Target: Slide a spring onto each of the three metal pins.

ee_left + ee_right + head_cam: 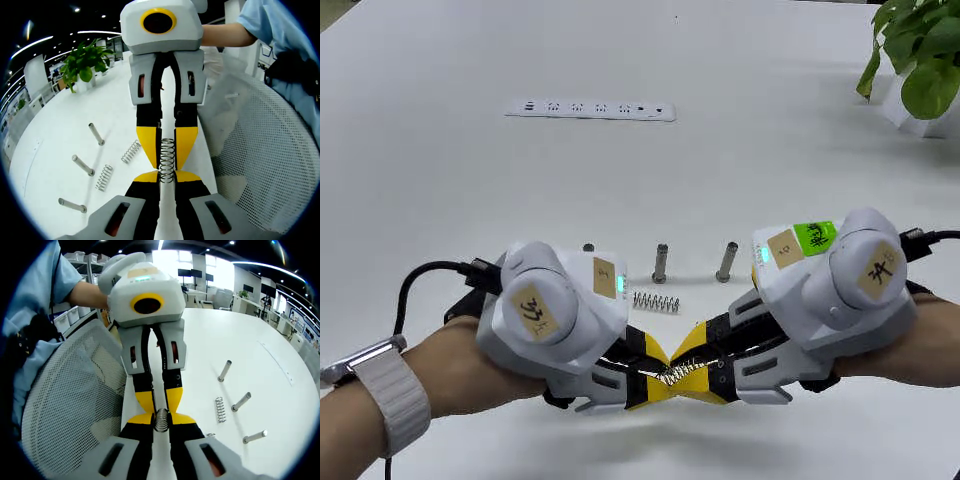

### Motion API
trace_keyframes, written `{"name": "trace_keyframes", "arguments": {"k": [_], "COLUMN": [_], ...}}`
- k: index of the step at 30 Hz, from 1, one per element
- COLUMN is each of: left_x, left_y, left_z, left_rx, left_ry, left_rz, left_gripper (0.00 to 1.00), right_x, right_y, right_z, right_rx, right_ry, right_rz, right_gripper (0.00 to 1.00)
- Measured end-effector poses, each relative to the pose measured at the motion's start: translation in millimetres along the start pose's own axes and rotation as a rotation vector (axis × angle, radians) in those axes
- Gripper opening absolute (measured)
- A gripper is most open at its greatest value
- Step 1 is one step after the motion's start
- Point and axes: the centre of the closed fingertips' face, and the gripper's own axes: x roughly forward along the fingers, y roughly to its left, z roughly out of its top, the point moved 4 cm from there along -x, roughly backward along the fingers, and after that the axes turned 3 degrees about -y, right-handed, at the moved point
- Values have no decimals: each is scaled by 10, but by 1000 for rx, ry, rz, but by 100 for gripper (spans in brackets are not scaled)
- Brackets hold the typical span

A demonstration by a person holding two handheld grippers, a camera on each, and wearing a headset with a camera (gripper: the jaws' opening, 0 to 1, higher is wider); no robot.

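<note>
With left gripper (648, 378) and right gripper (698, 376) jaws both pinched on one spring (672, 375), I'd release one side, then line it up straight over the middle metal pin (660, 263).

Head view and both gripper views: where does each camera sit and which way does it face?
Head view: on the person's head, looking forward and down at the table; both forearms, left gripper and right gripper tip to tip.
Left gripper view: on the left gripper, facing the right gripper head-on; own jaws at bottom, the person's shirt at right.
Right gripper view: the mirror, facing the left gripper; own jaws at bottom, shirt at left.
Shared: the spring between the tips and the three pins.
</note>
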Motion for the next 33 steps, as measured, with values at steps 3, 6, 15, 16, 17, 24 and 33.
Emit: {"name": "trace_keyframes", "arguments": {"k": [3,6,15,16,17,24,33], "left_x": [2,-2,-36,-43,-51,-175,-415], "left_y": [-2,-5,10,14,28,140,384], "left_z": [8,16,30,30,39,-36,-158], "left_rx": [0,-6,-37,-42,-60,-127,-285], "left_ry": [-3,-12,-47,-54,-71,-112,-212], "left_rz": [1,3,45,52,68,156,362], "left_gripper": [10,10,11,11,12,28,55], "right_x": [-5,-14,-33,-34,-36,-41,-60], "right_y": [3,1,-34,-37,-42,-84,-167], "right_z": [6,-2,37,41,46,53,54], "right_rx": [3,2,-10,-11,-13,-35,-81], "right_ry": [4,11,16,16,18,35,80], "right_rz": [-2,2,-4,-3,-2,-5,3], "right_gripper": [12,12,12,12,12,12,12]}}
